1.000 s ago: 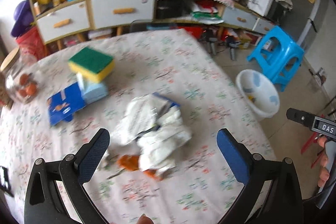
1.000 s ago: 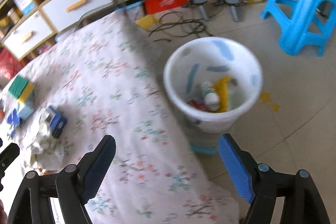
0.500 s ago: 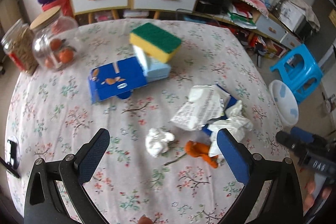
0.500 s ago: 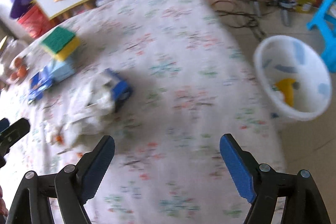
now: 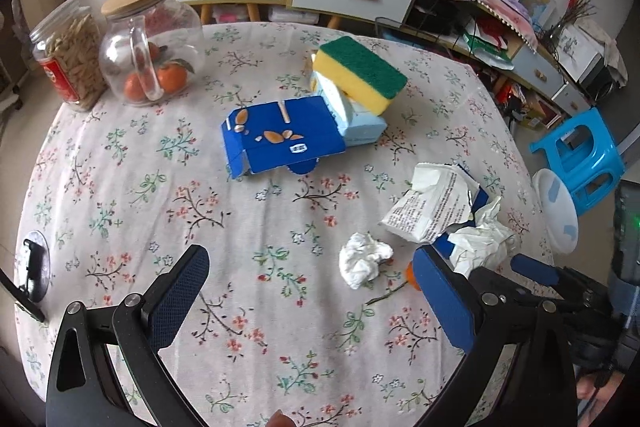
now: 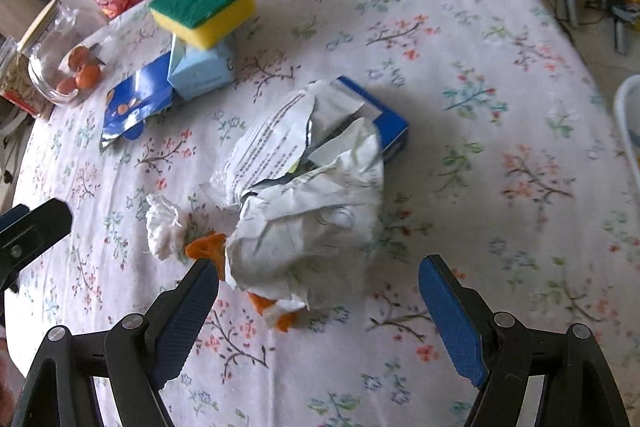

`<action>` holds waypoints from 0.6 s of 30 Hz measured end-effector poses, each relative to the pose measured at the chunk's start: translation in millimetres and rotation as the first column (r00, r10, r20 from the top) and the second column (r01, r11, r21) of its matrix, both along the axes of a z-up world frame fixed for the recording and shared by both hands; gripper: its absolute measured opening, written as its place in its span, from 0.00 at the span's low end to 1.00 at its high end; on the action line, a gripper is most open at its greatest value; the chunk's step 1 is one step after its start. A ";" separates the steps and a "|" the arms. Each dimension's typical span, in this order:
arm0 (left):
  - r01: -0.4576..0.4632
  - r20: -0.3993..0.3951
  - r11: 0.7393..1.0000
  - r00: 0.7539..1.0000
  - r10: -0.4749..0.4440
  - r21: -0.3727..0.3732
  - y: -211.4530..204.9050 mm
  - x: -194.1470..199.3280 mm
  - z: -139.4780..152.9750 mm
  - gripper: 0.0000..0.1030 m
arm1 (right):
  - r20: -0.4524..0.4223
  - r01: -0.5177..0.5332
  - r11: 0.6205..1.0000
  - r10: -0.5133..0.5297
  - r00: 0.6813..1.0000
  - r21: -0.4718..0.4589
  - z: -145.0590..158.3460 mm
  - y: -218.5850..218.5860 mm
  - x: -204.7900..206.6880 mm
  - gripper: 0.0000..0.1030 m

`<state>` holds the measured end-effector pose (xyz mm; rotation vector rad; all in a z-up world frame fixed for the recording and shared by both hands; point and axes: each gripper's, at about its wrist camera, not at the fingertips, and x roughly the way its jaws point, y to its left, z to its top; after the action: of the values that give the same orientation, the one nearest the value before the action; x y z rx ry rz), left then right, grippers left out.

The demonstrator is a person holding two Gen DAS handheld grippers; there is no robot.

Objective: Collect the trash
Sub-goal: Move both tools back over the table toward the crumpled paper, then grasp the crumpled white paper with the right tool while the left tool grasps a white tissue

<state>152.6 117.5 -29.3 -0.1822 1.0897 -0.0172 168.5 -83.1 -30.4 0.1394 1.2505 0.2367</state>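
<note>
Now I hold my right gripper (image 6: 316, 291) low over the flowered tablecloth (image 6: 500, 75), its two blue fingers spread wide and empty, and the crumpled white paper (image 6: 308, 223) lies just in front of the gap between them. I take this paper as my landmark. Behind it, touching it, lies a torn printed wrapper (image 6: 272, 143) on a small blue box (image 6: 384, 115); at its left is a little white tissue ball (image 6: 162, 231), and orange peel (image 6: 206, 247) shows from under its near edge. I think the fingers are so wide because the paper is bulky and loose, and a narrow opening would only push it away. My left gripper (image 5: 308, 291) hangs further left of the paper, also spread and holding nothing; I keep it there, I believe, so it does not cross the right one. The white bin (image 5: 556, 215) stands on the floor beyond the table edge, to the right of the paper, so the right hand has the shorter way to it. The sponge (image 5: 360, 73), the pale blue box (image 5: 352, 115) under it and the flat blue carton (image 5: 280, 135) sit well behind the paper; whether they count as trash I cannot say. The risk, in my opinion, is that the peel stays behind when the paper goes up.
</note>
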 end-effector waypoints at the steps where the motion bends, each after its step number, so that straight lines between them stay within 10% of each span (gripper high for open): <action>1: -0.002 -0.003 1.000 1.000 0.002 -0.001 1.4 0.1 -1.1 1.00 | -0.003 0.002 1.000 -0.002 1.000 0.001 -2.4 0.7 1.8 0.83; 6: -0.001 -0.023 1.000 1.000 0.001 0.013 1.7 -0.4 -6.9 0.99 | -0.021 0.023 0.999 -0.022 1.000 0.048 -14.1 -0.4 10.6 0.76; 11: 0.015 -0.059 1.000 0.998 -0.013 0.024 -4.1 1.8 -16.0 0.96 | -0.061 0.026 0.990 -0.018 0.998 0.138 -22.8 -5.8 14.2 0.41; 18: 0.058 -0.155 0.994 0.985 -0.072 -0.095 -14.5 9.6 -35.4 0.60 | 0.016 -0.009 0.995 0.007 1.000 0.098 8.5 -14.4 2.4 0.36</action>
<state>162.2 103.0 -64.7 -0.2322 1.2541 -0.1121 171.0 -97.5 -21.9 0.2168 1.2246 0.3061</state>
